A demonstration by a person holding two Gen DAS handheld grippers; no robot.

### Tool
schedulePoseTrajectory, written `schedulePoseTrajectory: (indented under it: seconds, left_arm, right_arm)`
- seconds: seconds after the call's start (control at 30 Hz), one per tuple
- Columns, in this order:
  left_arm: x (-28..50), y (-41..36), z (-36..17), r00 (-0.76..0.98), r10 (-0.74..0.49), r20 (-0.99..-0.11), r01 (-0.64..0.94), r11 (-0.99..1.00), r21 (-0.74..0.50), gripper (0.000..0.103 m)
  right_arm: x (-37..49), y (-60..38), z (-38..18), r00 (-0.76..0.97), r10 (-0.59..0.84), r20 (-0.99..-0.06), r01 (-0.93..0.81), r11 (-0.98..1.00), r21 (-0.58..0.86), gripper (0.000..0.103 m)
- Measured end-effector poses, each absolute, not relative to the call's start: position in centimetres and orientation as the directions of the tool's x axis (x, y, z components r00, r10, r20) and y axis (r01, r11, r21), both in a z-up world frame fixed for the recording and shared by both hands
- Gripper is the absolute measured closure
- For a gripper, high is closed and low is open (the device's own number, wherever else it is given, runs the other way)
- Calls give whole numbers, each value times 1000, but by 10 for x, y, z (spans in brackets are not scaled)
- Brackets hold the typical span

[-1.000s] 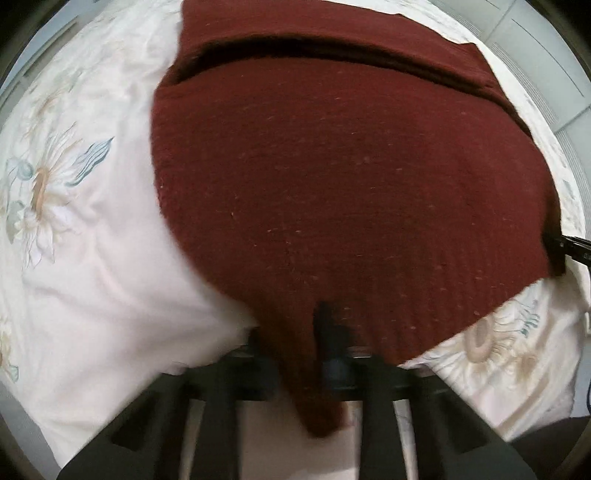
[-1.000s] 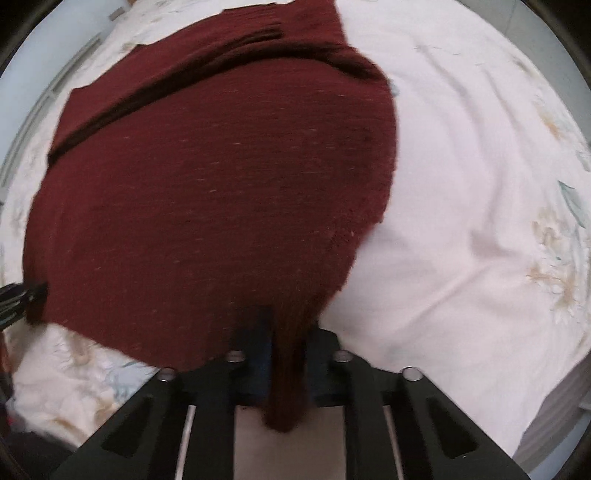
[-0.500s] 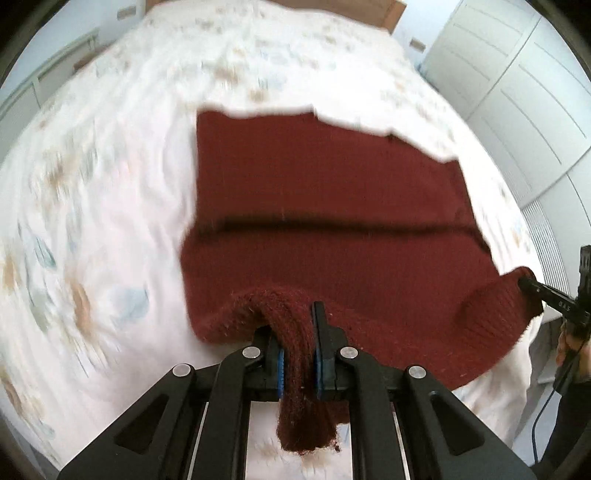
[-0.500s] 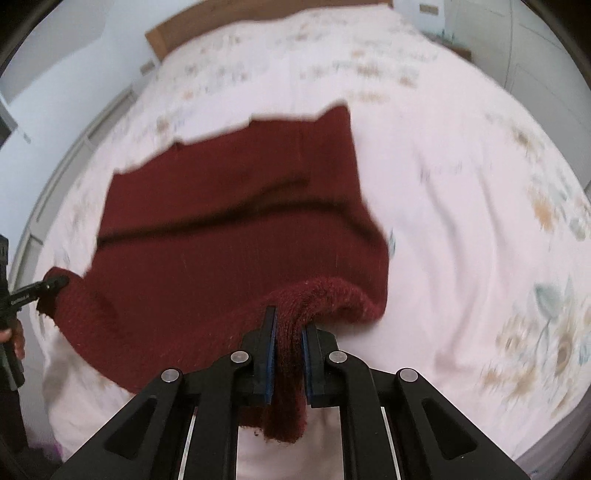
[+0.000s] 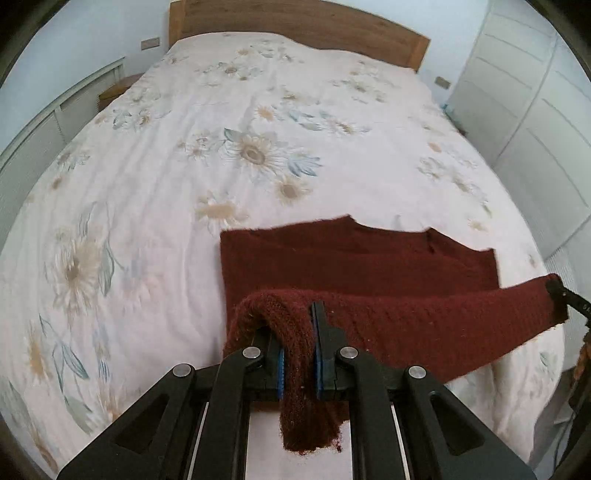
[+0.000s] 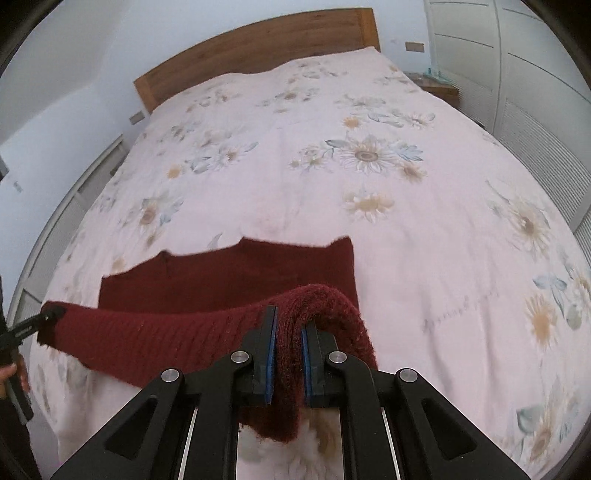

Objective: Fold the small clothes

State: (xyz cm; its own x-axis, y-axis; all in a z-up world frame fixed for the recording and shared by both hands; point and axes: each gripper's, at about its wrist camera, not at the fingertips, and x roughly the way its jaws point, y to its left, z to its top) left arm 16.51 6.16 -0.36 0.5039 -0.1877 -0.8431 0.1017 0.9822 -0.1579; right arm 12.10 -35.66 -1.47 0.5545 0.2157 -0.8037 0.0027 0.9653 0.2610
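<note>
both tongs clamped on the lifted edge of the sweater

we see a wide bed point(image 5: 155, 206) filling both views, covered by a white duvet printed with pale daisies, with a wooden headboard point(image 5: 295, 26) at the far end. white wardrobe doors point(image 5: 535, 110) stand along one side of the bed.

on the near part of the duvet lies a dark red knitted sweater point(image 5: 354, 254). its far portion rests flat on the bed, while the near edge is raised off the duvet and stretched as a band between our two tools.

in the left wrist view, our left gripper point(image 5: 298, 360) has its blue-padded jaws drawn in tight on a bunched corner of that raised edge, and a flap of knit hangs down behind the pads. the other end of the band runs to the right gripper's tip, seen at the right edge of this view.

in the right wrist view, our right gripper point(image 6: 286, 363) is likewise closed hard on its bunched corner of the sweater point(image 6: 229, 277), with a fold of fabric draping below the pads. the lifted band stretches away to the left, where the other tool's tip pinches it.
</note>
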Motion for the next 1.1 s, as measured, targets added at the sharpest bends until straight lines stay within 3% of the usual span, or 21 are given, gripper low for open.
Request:
schedulePoseTrajectory:
  seconds: [0.37,0.57,0.63,0.67,0.73,0.77,0.8,0.87,0.97,1.03,1.1]
  left_arm:
    - [221,56,-82,438,-51,-898,21,999,-47,92]
    - [232,53,-91,403,-35,-914,16,999,-32,91]
    - [233,52,-88,406,-34,-913,15,999,-31,86]
    - [233,52,-86,410,-36,-911,12,999,-35,81]
    - [231,52,-82,420,-46,-906,6,999,-48,56]
    - [229,50,-79,431,-54,-901,12,998,-55,51]
    - [227,47,-75,445,-51,-894,13,999,-50,42]
    - [223,42,-67,470,-43,-882,17,999,-40,29]
    - [217,32,-55,493,-73,-867,41,997,-61,17]
    - [213,23,-50,506,-96,-857,66,995,-73,1]
    - [207,11,-46,535,-101,-839,83,994,-66,1]
  right_arm:
    - [199,-336,-87,383,146,-912,76,979,188,92]
    - [206,-339,-100,372,137,-918,105,977,188,89]
    - [206,-337,-99,375,129,-918,103,978,180,89]
    - [206,-337,-98,382,130,-915,102,978,182,85]
    - [204,-337,-93,396,144,-907,97,976,197,79]
    - [203,-336,-91,401,149,-904,96,975,203,69]
    - [202,-336,-89,406,149,-902,96,974,204,48]
    - [198,-333,-82,427,132,-895,91,978,187,23]
    - [190,-326,-70,465,147,-873,66,978,200,20]
    - [182,-318,-67,484,174,-858,50,973,226,14]
    - [174,-305,-66,502,179,-846,21,976,218,0]
